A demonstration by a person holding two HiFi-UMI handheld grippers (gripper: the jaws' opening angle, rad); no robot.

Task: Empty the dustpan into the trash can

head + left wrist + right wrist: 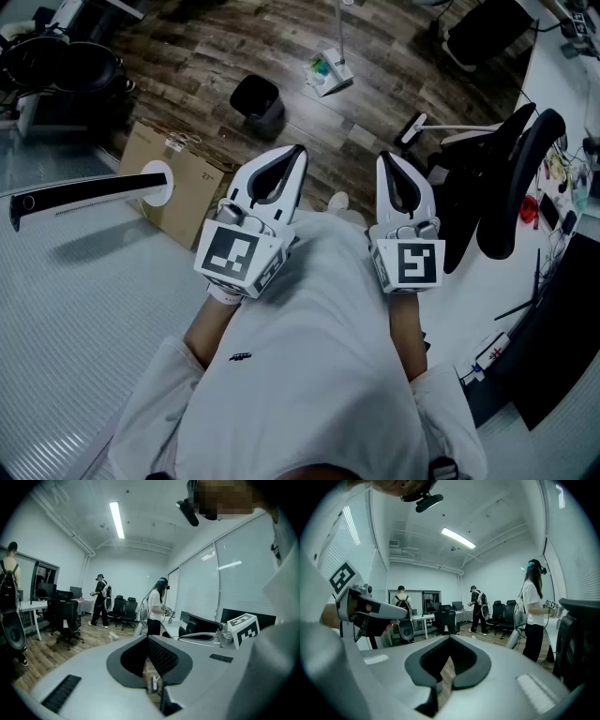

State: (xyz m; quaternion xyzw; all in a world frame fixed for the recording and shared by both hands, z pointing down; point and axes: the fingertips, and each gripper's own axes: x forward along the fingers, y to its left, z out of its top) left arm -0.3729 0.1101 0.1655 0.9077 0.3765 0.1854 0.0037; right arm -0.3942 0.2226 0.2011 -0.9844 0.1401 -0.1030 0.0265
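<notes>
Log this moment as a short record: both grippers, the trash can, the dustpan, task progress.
left gripper: jaws shut, empty, held in front of the person
right gripper: jaws shut, empty, beside the left gripper
trash can: black, upright on the wood floor ahead
dustpan: white, long-handled, on the floor right of the trash can, apart from it
progress: dustpan not yet picked up
</notes>
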